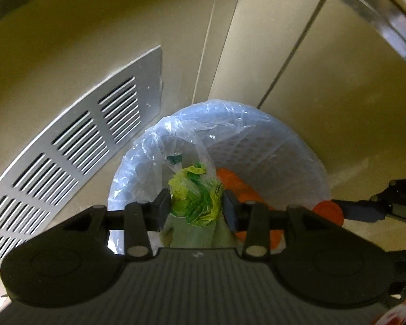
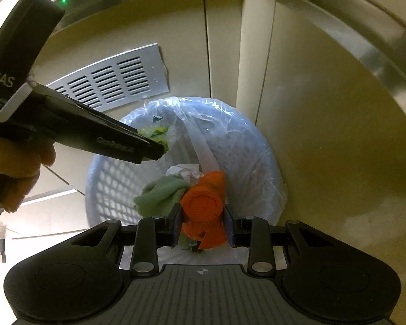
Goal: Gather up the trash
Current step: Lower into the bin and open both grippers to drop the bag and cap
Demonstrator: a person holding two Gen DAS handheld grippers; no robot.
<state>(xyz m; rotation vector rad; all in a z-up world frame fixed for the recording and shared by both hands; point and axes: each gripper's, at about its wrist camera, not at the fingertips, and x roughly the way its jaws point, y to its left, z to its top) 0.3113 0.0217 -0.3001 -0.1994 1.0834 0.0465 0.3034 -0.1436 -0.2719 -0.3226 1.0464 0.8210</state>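
Note:
My left gripper (image 1: 196, 200) is shut on a crumpled yellow-green wrapper (image 1: 195, 195), held over a white lattice bin (image 1: 297, 162) lined with a clear bag. From the right wrist view, that left gripper (image 2: 159, 149) hangs over the bin's far left rim with the wrapper (image 2: 154, 132) at its tip. My right gripper (image 2: 203, 216) is shut on a crushed orange cup (image 2: 203, 205) above the bin (image 2: 108, 178). In the left wrist view the cup (image 1: 327, 212) shows at the right. Inside the bin lie a pale green cloth (image 2: 159, 195) and white crumpled paper (image 2: 184, 172).
A metal vent grille (image 1: 67, 149) (image 2: 108, 78) is set in the beige panel left of the bin. Beige cabinet panels stand close behind and to the right. A hand (image 2: 13, 173) grips the left tool's handle.

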